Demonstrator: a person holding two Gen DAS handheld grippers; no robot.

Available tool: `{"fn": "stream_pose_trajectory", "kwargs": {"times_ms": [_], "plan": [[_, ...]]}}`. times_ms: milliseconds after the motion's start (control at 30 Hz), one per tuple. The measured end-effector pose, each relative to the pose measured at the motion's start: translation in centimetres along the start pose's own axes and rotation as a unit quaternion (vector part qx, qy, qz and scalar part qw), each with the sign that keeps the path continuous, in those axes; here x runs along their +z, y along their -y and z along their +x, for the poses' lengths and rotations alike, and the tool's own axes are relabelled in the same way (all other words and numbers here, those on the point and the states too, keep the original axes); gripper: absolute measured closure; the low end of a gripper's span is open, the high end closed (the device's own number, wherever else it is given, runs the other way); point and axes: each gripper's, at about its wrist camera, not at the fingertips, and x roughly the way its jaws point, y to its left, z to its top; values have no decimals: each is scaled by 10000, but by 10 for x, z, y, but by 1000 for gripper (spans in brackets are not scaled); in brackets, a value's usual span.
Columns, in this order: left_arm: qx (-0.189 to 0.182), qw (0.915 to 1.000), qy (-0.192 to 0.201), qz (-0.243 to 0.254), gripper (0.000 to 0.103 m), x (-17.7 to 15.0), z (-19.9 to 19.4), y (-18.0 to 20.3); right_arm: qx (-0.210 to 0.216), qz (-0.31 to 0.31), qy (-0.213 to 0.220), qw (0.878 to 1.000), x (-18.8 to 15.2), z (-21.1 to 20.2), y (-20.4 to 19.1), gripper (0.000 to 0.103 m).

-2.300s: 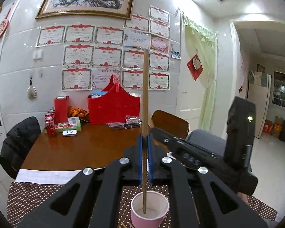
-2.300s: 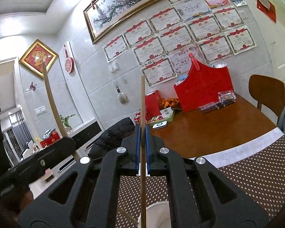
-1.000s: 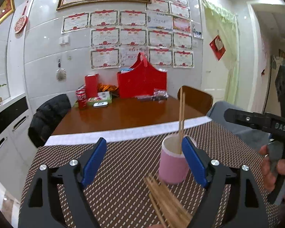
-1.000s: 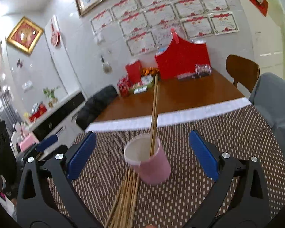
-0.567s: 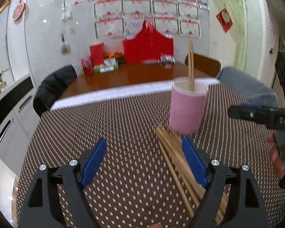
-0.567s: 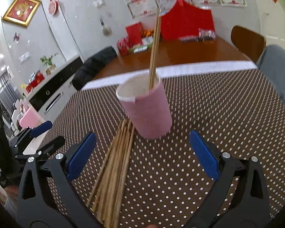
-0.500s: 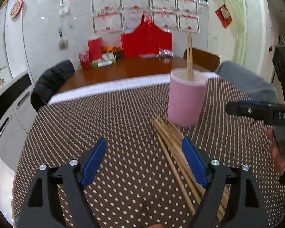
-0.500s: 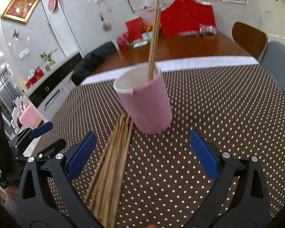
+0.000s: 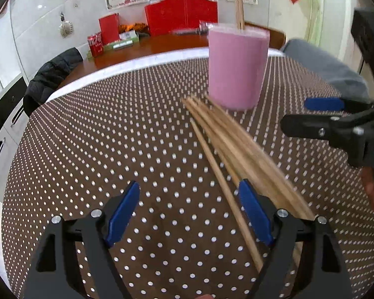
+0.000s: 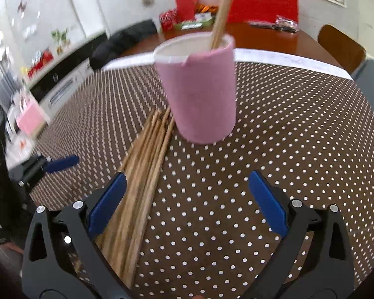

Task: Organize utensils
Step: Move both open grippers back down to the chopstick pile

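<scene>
while two chopsticks (image 9: pixel 238 2) already stand upright in the pink cup (image 9: pixel 236 67), the task looks only partly done, since a loose bundle of chopsticks (image 9: pixel 239 149) lies flat on the dotted table mat (image 9: pixel 112 134) and has yet to go in. going left to right in the left wrist view, the left gripper (image 9: pixel 189 211) has its blue pads spread wide with nothing pinched; one stray stick runs just inside its right pad, at about four o'clock from the view's centre. the bundle stretches from there up toward the cup at one o'clock, its far tips just beside the cup's base. at three o'clock the right gripper (image 10: pixel 187 199) comes in from the side, its jaws spread too and empty, the bundle passing by its left pad in its own view. against the frames from a second back, both grippers have dropped lower and tilted downward, so the cup looms larger and the bundle sits closer under the pads.
</scene>
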Motion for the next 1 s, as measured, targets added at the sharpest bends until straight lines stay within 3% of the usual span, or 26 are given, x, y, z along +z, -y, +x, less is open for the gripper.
{"fn": "stream_pose_trajectory", "kwargs": {"times_ms": [167, 233, 700, 800, 867, 933, 1000], "plan": [[291, 9995, -82, 118, 22, -4, 3, -2, -365, -397, -275, 9982, -9, 22, -13, 6], [251, 9996, -97, 73, 22, -4, 2, -5, -579, -545, -377, 9961, -13, 31, -17, 6], [147, 9998, -131, -62, 22, -3, 3, -11, -1224, -980, -226, 9874, -20, 37, -42, 7], [146, 9998, -129, -65, 22, -3, 3, -11, -1091, -953, -258, 9891, -19, 34, -40, 25], [157, 9997, -131, -95, 22, -2, 4, -12, -1039, -904, -324, 9899, -18, 30, -37, 47], [154, 9997, -134, -120, 22, 0, 5, -13, -1120, -850, -307, 9896, -18, 27, -34, 47], [187, 9996, -125, -149, 22, 4, 8, -13, -854, -681, -246, 9937, -16, 28, -31, 47]]}}
